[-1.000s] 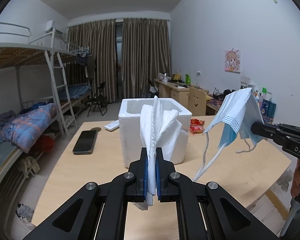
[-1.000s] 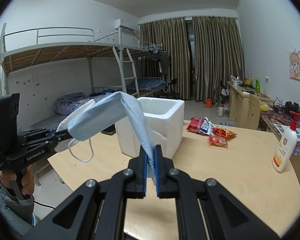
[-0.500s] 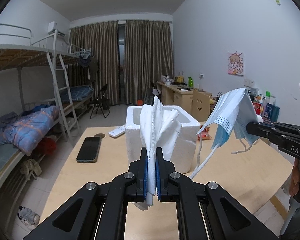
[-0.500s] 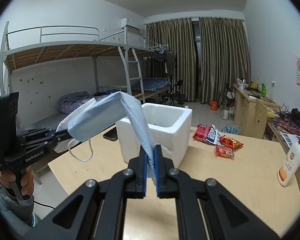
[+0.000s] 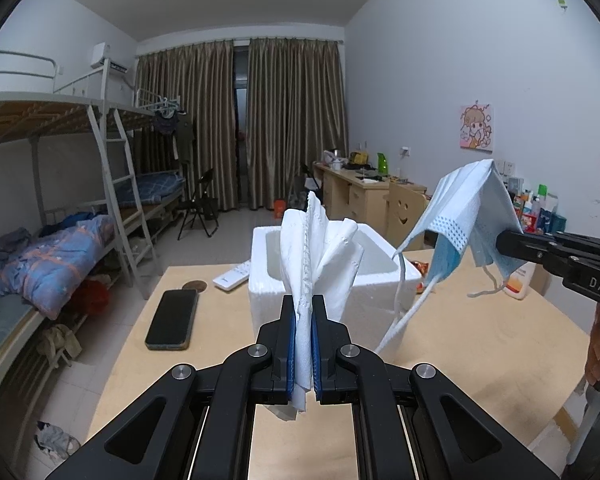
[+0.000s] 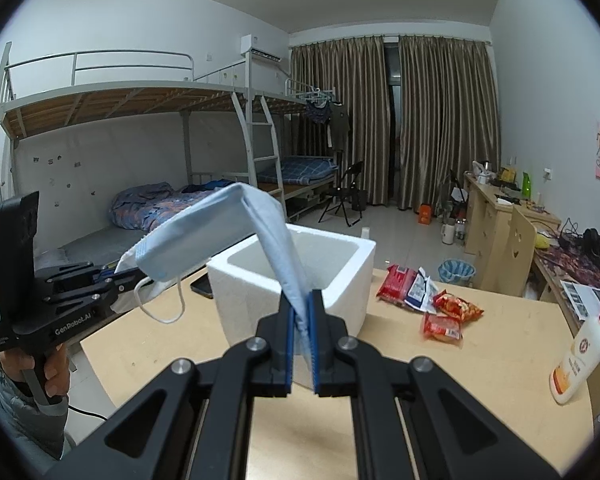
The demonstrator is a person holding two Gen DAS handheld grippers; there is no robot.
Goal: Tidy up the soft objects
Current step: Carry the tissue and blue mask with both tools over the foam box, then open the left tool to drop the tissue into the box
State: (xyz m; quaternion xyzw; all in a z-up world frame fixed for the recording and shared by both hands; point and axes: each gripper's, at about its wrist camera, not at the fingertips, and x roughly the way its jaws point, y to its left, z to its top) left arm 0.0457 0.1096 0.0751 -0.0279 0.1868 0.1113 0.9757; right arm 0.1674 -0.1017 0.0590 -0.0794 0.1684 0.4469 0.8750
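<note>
The left gripper [image 5: 303, 344] is pinching a white tissue [image 5: 320, 256] above the table [image 5: 480, 344]. The right gripper [image 6: 300, 332] is clamping a blue face mask [image 6: 228, 232], both hanging just before the foam box [image 6: 340, 276].

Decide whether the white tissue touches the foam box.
Cannot tell: in the left wrist view the white tissue overlaps the foam box behind it, showing neither contact nor gap.

A crumpled white tissue [image 5: 320, 256] and folded blue face mask [image 6: 236, 228] hang above the open foam box [image 6: 300, 276].
</note>
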